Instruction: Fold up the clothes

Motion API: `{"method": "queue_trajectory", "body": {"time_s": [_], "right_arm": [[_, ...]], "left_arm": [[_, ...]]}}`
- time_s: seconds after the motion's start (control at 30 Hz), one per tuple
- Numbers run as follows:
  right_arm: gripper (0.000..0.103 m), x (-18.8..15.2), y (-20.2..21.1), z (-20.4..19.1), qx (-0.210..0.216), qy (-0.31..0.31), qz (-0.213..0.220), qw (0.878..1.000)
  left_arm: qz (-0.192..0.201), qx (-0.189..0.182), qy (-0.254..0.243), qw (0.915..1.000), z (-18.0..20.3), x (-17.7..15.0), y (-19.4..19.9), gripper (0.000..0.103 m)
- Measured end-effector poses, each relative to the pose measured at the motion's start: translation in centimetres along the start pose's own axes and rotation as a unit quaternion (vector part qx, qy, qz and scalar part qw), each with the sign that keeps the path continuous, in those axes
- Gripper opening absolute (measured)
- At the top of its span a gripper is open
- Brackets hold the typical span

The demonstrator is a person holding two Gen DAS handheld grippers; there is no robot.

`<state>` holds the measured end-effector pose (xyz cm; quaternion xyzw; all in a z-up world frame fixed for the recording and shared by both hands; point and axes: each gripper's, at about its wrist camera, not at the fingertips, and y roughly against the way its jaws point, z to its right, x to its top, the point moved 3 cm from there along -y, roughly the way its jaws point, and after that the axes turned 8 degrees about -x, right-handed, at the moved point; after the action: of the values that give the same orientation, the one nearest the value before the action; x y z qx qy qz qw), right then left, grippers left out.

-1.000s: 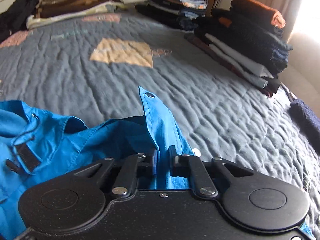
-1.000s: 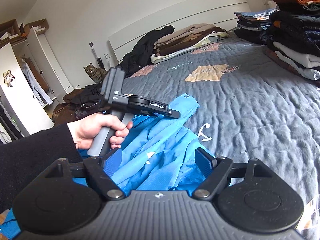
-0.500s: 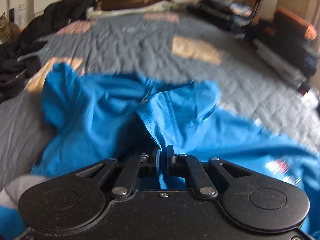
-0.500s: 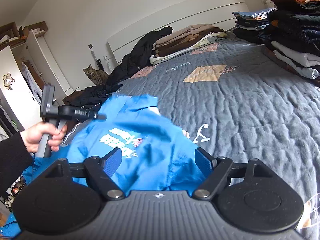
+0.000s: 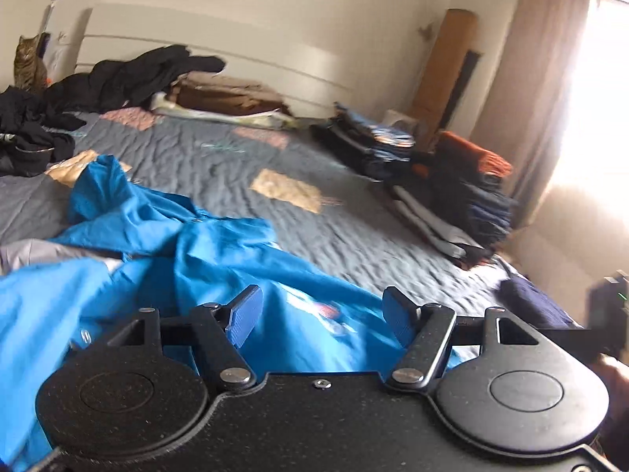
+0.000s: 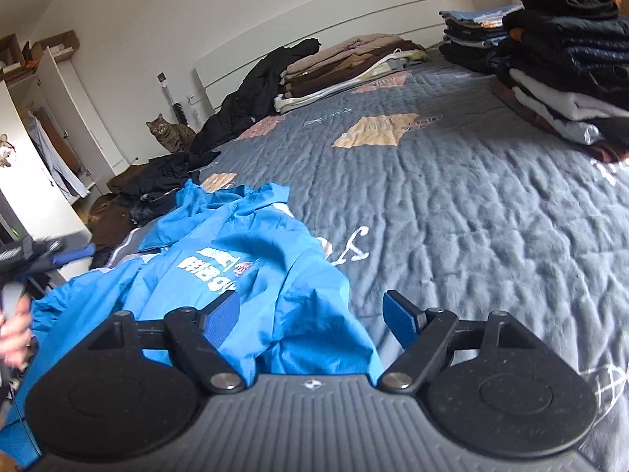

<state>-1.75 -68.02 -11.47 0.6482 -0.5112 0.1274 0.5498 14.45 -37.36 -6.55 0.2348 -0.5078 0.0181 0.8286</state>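
Note:
A bright blue jacket [image 5: 165, 251] lies crumpled on the grey quilted bed [image 5: 220, 165], its printed back facing up [image 6: 220, 271]. My left gripper [image 5: 322, 314] hovers over the jacket with its jaws opening; the cloth lies below them and no pad presses on it. My right gripper [image 6: 310, 318] stands open above the jacket's near edge, nothing pinched. A hand [image 6: 13, 326] at the far left of the right wrist view holds the left tool, blurred.
Stacks of folded clothes [image 6: 566, 59] line the bed's right side and the headboard [image 6: 346, 67]. Dark loose garments [image 5: 118, 78] heap at the far left. A tabby cat [image 6: 169, 133] sits beyond the bed. A white wardrobe [image 6: 35, 165] stands at left.
My left gripper let go of the blue jacket's edge, opened wide and swung back to the left. The jacket dropped flat, printed side up. The right gripper barely moved.

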Motion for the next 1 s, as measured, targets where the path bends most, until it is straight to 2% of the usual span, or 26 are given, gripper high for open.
{"method": "queue_trajectory", "body": {"time_s": [0.13, 0.27, 0.3, 0.33, 0.37, 0.5, 0.6, 0.73, 0.9, 1.0], "right_arm": [[0.079, -1.8, 1.7, 0.1, 0.027, -0.02, -0.017, 0.999], [0.079, -3.7, 3.2, -0.5, 0.017, 0.003, -0.051, 0.999], [0.079, -4.1, 3.5, -0.6, 0.014, 0.01, -0.061, 0.998], [0.079, -4.5, 3.8, -0.5, 0.013, 0.014, -0.071, 0.997], [0.079, -4.8, 4.0, -0.3, 0.012, 0.015, -0.079, 0.997], [0.079, -5.6, 4.6, 0.4, 0.004, -0.004, -0.1, 0.995], [0.079, -6.4, 4.4, 0.0, -0.009, 0.018, -0.128, 0.992], [0.079, -7.5, 3.7, -0.2, 0.002, 0.018, -0.167, 0.986], [0.079, -8.8, 2.8, 0.0, -0.002, 0.008, -0.192, 0.981], [0.08, -10.7, 1.5, -0.4, 0.002, 0.01, -0.231, 0.973]], "left_arm": [[0.009, -0.037, -0.001, 0.9993, 2.6, -2.4, 2.3, 0.072], [-0.005, -0.056, -0.008, 0.9984, 3.6, -3.2, 2.8, 0.073], [-0.007, -0.061, -0.012, 0.998, 3.8, -3.5, 2.9, 0.075], [-0.009, -0.067, -0.016, 0.9976, 3.9, -3.8, 3.1, 0.081], [-0.011, -0.065, -0.023, 0.9976, 4.1, -4.1, 3.3, 0.089], [-0.03, -0.049, -0.046, 0.9973, 4.8, -5.0, 3.4, 0.091], [-0.037, -0.053, -0.047, 0.9968, 5.6, -5.9, 3.8, 0.098], [-0.067, -0.084, -0.038, 0.9935, 7.2, -7.6, 2.8, 0.099], [-0.092, -0.091, -0.086, 0.9878, 9.7, -9.5, 2.1, 0.099], [-0.095, -0.096, -0.094, 0.9864, 10.2, -9.9, 2.1, 0.099]]}}
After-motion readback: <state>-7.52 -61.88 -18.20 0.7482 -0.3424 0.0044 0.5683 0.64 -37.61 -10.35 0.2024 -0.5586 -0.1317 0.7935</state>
